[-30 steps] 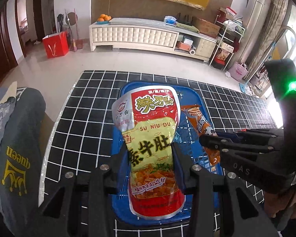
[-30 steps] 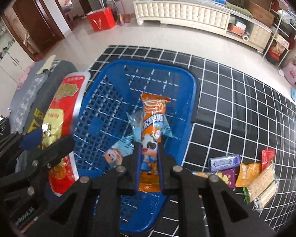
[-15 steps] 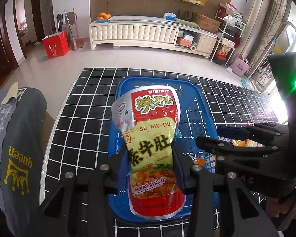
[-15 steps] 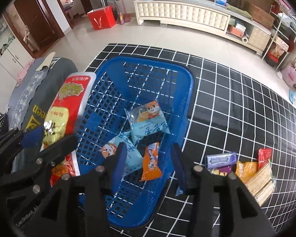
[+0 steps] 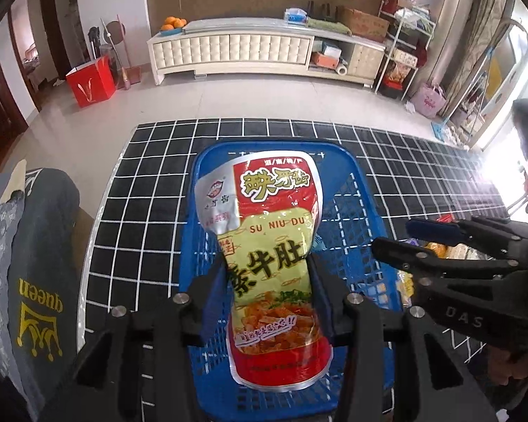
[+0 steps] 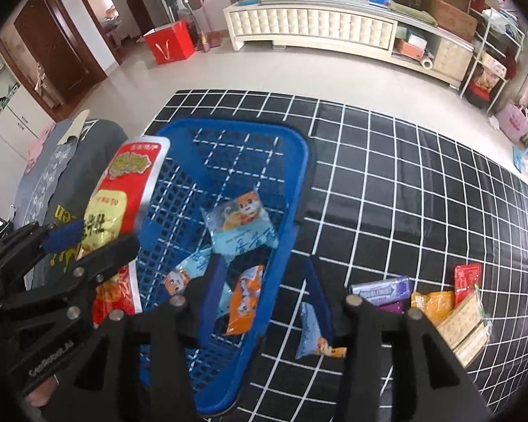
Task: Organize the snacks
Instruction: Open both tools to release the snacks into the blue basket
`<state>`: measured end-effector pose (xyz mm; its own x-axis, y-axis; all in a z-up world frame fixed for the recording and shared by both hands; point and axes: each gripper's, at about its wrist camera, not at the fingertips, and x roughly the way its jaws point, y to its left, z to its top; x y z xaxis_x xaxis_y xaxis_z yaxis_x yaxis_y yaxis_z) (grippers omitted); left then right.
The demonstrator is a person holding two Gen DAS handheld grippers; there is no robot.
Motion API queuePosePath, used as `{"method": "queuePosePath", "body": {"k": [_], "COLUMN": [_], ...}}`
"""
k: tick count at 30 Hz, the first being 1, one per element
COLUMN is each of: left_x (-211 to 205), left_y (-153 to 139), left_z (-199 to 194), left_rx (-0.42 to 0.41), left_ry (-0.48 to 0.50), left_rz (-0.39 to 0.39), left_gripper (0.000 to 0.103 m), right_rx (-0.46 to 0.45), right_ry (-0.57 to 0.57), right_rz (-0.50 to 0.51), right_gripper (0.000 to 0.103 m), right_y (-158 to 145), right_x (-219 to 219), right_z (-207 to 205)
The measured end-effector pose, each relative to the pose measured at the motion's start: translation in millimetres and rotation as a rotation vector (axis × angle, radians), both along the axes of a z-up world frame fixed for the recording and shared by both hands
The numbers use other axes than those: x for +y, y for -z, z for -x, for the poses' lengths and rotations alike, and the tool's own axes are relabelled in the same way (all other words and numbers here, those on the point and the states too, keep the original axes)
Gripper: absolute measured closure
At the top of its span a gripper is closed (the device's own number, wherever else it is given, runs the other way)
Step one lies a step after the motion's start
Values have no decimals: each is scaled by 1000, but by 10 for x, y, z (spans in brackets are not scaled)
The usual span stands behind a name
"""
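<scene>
Left claw (image 5: 269, 283) clamped on a tall red-and-yellow snack pouch (image 5: 269, 242), held upright directly above the blue basket (image 5: 366, 207).
The pouch's long axis runs away from the claw. Only the right wrist view shows the right claw (image 6: 264, 285), jaws apart and empty, astride the basket's right rim, loose snacks (image 6: 436, 302) on the tabletop at right.
</scene>
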<state>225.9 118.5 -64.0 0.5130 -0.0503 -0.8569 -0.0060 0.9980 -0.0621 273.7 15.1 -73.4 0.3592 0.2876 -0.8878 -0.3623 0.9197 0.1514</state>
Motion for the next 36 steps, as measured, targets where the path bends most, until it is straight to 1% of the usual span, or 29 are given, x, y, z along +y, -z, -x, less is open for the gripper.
{"method": "queuePosePath", "body": {"k": [2, 4, 6, 7, 9, 12, 18, 25, 33, 34, 36], "left_x": [9, 6, 7, 6, -1, 0, 64, 9, -246, -292, -372], "left_y": [54, 109, 136, 140, 146, 164, 151, -29, -233, -252, -281], "left_z": [-93, -206, -304, -338, -407, -455, -376, -171, 80, 101, 128], "left_rx": [14, 21, 17, 9, -3, -8, -2, -27, -62, -63, -66], "left_ry": [0, 14, 30, 37, 55, 58, 32, 32, 57, 60, 65], "left_rz": [-17, -53, -77, -83, -90, -107, -73, -69, -64, -60, -54], "left_gripper": [59, 58, 46, 43, 32, 32, 32, 32, 32, 32, 32], "right_rx": [5, 9, 7, 4, 1, 0, 2, -12, -55, -55, -59], "right_ry": [6, 9, 4, -2, -21, -40, -34, -26, 25, 34, 53], "right_rz": [-3, -10, -13, -14, -21, -13, -30, -53, -47, -46, -52], "right_gripper": [52, 52, 52, 52, 52, 52, 52, 52, 51, 50, 41], "right_y": [28, 51, 77, 95, 119, 143, 81, -77, -231, -242, -272], "right_x": [-8, -17, -11, -2, 10, 32, -19, -112, -312, -359, -490], "right_z": [-62, -118, -160, -174, -176, -167, -121, 14, 208, 225, 267]}}
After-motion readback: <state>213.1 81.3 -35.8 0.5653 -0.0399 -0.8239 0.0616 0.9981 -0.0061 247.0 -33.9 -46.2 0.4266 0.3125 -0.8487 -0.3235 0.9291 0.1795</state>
